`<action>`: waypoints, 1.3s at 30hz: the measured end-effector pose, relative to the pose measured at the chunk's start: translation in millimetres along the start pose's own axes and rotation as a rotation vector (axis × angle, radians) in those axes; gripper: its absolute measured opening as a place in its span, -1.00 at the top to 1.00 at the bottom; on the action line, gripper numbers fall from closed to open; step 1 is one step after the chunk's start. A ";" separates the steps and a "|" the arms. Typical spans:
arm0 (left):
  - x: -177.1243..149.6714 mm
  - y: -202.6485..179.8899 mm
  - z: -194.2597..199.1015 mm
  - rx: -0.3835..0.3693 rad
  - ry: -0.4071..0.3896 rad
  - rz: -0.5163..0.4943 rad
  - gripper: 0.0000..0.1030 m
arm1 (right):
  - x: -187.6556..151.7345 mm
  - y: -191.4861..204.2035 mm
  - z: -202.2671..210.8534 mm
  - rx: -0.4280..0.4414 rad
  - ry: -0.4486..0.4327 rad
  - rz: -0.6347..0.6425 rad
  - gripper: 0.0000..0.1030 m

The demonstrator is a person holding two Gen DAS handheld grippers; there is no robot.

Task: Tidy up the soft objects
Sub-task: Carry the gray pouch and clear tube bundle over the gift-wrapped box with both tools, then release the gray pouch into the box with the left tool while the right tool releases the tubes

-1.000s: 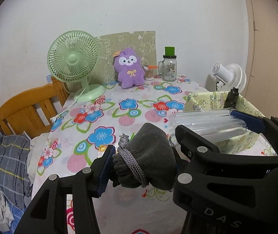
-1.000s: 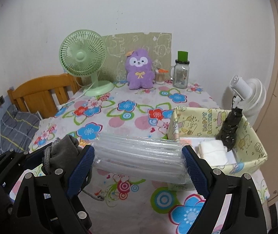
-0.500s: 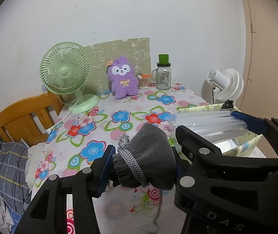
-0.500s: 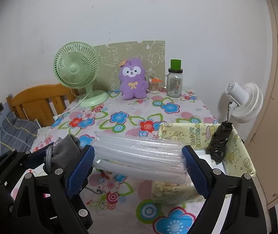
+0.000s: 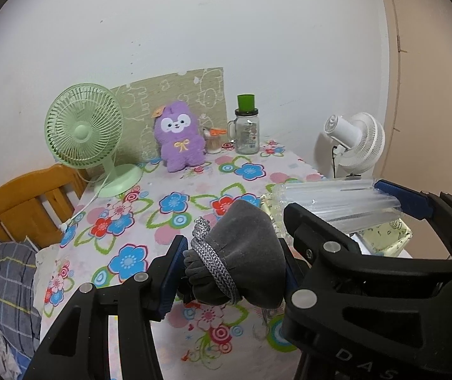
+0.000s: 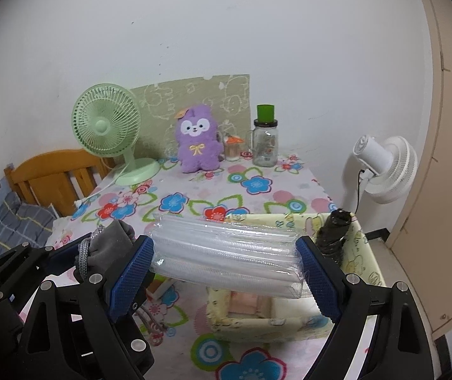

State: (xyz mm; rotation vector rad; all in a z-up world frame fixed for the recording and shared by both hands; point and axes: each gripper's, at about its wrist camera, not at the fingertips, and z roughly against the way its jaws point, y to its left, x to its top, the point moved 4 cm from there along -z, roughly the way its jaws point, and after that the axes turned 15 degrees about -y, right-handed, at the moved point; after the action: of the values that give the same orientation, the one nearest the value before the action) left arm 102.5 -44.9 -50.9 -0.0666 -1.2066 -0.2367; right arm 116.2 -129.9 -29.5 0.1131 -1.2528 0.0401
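left gripper (image 5: 230, 267): held low over the near edge of the table, pointing toward the back wall; jaws clamped on a grey pouch (image 5: 241, 259), pads pressing both of its sides
grey pouch: bunched, wound with a grey braided cord (image 5: 213, 261), lifted clear of the flowered tablecloth (image 5: 175, 202)
right gripper (image 6: 226, 272): level with the left one and just to its right, angled the same way; jaws spread wide yet squeezing a clear plastic pack (image 6: 226, 256) end to end
clear plastic pack: held crosswise in the air above the near left corner of the yellow box (image 6: 362, 253)
yellow box: sits on the table's right side, a black wrapped bundle (image 6: 333, 234) standing in its far right corner
back of table: green fan (image 6: 107, 129), purple plush (image 6: 197, 139), glass jar (image 6: 265, 141) in a row by the wall
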 end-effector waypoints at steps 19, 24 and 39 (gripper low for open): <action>16.7 -50.0 -19.9 -0.060 -0.007 -0.018 -0.10 | 9.4 -60.2 -4.4 -0.052 -0.013 -0.014 -0.78; 20.0 -59.4 -26.8 -0.077 -0.008 -0.024 -0.10 | 9.8 -76.8 -6.4 -0.071 -0.015 -0.024 -0.78; 26.6 -91.2 -54.7 -0.130 -0.004 -0.030 -0.10 | 11.6 -116.5 -18.3 -0.122 -0.016 -0.029 -0.78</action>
State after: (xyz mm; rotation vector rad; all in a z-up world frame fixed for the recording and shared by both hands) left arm 141.8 -147.2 -52.6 -0.1618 -1.1963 -0.3414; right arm 147.8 -244.1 -31.6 0.0262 -1.2666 -0.0620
